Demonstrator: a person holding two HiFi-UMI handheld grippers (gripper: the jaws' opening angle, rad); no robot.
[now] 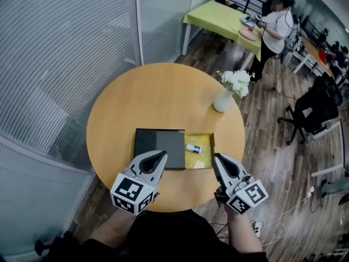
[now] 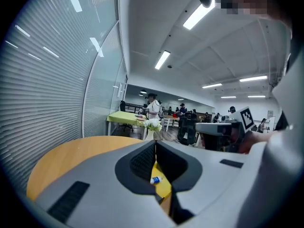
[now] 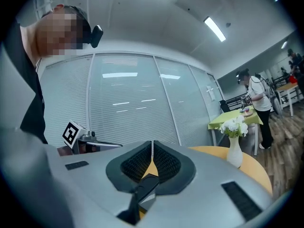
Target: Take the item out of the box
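Your left hand-held gripper [image 1: 161,156] has its jaws brought together with nothing between them. Its tips are at the near edge of the dark cover [image 1: 158,145] that hides the left part of the box [image 1: 211,146]. Whether they touch it, you cannot tell from here. Your right hand-held gripper [image 1: 217,158] is closed and empty too, with its tips just off the box's near right corner.

The item lies between the two, a little ahead of both sets of tips. It is a small white tube [image 1: 193,148] with blue at one end, lying flat on the yellow floor of the uncovered part of the box. It is ahead and to the right of your left tips, and ahead and to the left of your right ones. A pale slip [image 1: 199,164] lies in the same yellow part, nearer to you and apart from the tube.

Expect the tube to be very light, smooth and round-bodied. It will likely roll or squirt away if a pad meets it off-centre, and it may give a little under a hard squeeze. You will need to part the jaws first. Then come down from above, clear of the box's low walls, and close gently across the middle of the body, one pad on each long side.

Farther ahead of your right hand-held gripper, well apart from the box, a vase [image 1: 222,101] of white flowers stands on the round bench [image 1: 163,91]. Keep any lift clear of it.
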